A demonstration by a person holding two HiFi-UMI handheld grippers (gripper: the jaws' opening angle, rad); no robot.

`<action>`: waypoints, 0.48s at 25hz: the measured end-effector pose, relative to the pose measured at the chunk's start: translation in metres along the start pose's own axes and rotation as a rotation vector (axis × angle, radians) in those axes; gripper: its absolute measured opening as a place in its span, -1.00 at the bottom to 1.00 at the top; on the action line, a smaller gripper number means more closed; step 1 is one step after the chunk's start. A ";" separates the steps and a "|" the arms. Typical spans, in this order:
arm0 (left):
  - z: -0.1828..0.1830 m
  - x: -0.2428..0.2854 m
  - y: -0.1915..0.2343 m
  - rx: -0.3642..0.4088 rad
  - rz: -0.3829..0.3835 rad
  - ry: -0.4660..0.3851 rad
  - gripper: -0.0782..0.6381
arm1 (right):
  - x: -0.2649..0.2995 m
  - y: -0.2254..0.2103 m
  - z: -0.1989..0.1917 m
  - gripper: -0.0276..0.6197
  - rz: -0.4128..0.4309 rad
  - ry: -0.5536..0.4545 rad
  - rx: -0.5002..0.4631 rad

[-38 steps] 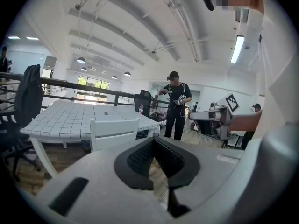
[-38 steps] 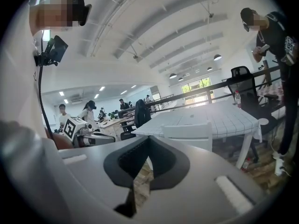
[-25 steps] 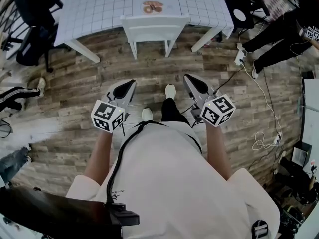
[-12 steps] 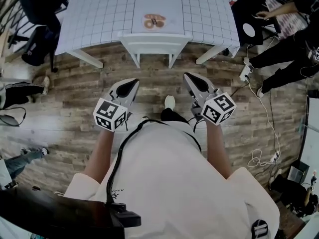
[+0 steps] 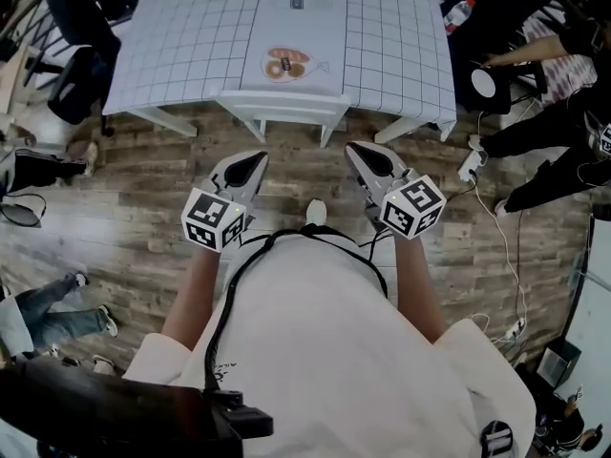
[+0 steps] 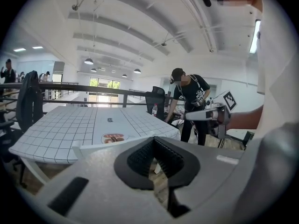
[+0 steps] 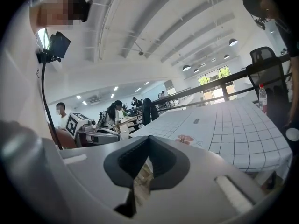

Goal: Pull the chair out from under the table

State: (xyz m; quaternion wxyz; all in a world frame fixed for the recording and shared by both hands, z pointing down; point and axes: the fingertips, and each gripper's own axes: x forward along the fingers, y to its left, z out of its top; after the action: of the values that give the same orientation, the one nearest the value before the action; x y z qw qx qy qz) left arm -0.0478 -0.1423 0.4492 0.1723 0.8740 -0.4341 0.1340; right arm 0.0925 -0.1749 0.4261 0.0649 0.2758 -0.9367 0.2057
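Wood-plank floor (image 5: 143,179) underfoot, big open hall behind, bystanders off at 3 and 9 o'clock. Seeing the white chair (image 5: 283,106) at 12 o'clock in the head view, pushed in under the near edge of the grid-cloth table (image 5: 181,36), seat hidden beneath, only the back rail and two legs showing. Left gripper (image 5: 254,160) and right gripper (image 5: 357,150) held just short of that rail, apart from it, at roughly 11 and 1 o'clock of the body. Reading both pairs of jaws as closed and empty, with only floor showing through the pad notch in each gripper view. Risks, as judged: can't take the rail without opening first, so pushing in closed would just knock the chair further under. Gripping on one side only, or pulling unevenly, would likely yaw it and hook a chair leg on the table leg (image 5: 406,129) at 1 o'clock. Could also snag the hanging cloth and disturb the bottle (image 5: 458,14) at 2 o'clock. Backing up blind, might trip on own shoe (image 5: 316,212) or the power strip (image 5: 470,165) at 3 o'clock. Orientation: faces 12 o'clock, into the table, backrest toward 6. Long axis of the top rail from 9 to 3, near parallel to the table edge; pull line 12 to 6.
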 end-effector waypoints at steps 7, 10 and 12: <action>0.007 0.024 -0.009 -0.010 0.043 0.004 -0.76 | 0.002 -0.027 0.001 -0.90 0.083 0.006 0.033; 0.005 0.028 -0.011 -0.030 0.039 0.014 -0.76 | 0.001 -0.031 0.000 -0.90 0.106 -0.013 0.075; 0.005 0.030 -0.009 -0.037 0.048 0.017 -0.76 | 0.002 -0.032 -0.003 -0.90 0.127 -0.010 0.098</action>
State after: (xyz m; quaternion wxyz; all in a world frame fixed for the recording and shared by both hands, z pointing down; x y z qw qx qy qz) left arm -0.0225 -0.1600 0.4546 0.1888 0.8588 -0.4561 0.1373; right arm 0.1082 -0.1990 0.4408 0.0332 0.2197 -0.9414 0.2536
